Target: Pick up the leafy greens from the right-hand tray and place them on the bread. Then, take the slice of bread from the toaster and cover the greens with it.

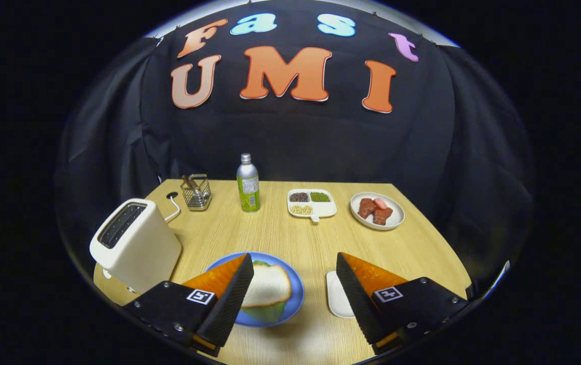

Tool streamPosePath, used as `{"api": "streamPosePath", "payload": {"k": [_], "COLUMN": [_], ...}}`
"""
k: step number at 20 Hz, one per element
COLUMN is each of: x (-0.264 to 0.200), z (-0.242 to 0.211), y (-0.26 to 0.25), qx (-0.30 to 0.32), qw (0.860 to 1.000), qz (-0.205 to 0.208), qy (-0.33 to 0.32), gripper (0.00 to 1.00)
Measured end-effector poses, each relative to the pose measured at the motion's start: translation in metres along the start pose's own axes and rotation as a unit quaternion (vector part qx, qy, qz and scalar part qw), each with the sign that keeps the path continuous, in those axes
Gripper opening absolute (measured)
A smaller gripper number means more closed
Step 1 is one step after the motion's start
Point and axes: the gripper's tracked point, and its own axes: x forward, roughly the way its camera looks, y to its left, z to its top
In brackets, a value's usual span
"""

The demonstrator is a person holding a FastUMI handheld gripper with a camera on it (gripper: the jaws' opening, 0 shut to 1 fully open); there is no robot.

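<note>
A blue plate [296, 299] lies on the wooden table just ahead of my left finger. On it a slice of bread [267, 286] rests on top of leafy greens [266, 312], whose green edges stick out around the slice. A white toaster [136, 243] stands to the left of the plate, its slots dark. A white tray [337, 299] lies beside my right finger and is partly hidden by it. My gripper [295, 276] hovers above the table, open, with nothing between its fingers.
At the back of the table stand a wire basket [196, 192], a green bottle [248, 185], a white divided dish of beans [311, 204] and a white plate of meat pieces [377, 210]. A white cable [172, 208] runs behind the toaster.
</note>
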Motion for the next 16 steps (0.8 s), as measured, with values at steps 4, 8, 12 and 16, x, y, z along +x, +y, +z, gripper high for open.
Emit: {"api": "streamPosePath", "payload": {"k": [4,8,12,16], "x": [-0.025,-0.038,-0.046,-0.051], "z": [0.017,0.017,0.015,0.017], "y": [0.0,0.002,0.003,0.002], "qx": [0.009,0.01,0.02,0.032], "qw": [0.999,0.999,0.998,0.998], "qz": [-0.014,-0.026,-0.035,-0.042], "qy": [-0.032,-0.043,-0.044,-0.047], "gripper": [0.98,0.98,0.98,0.98]}}
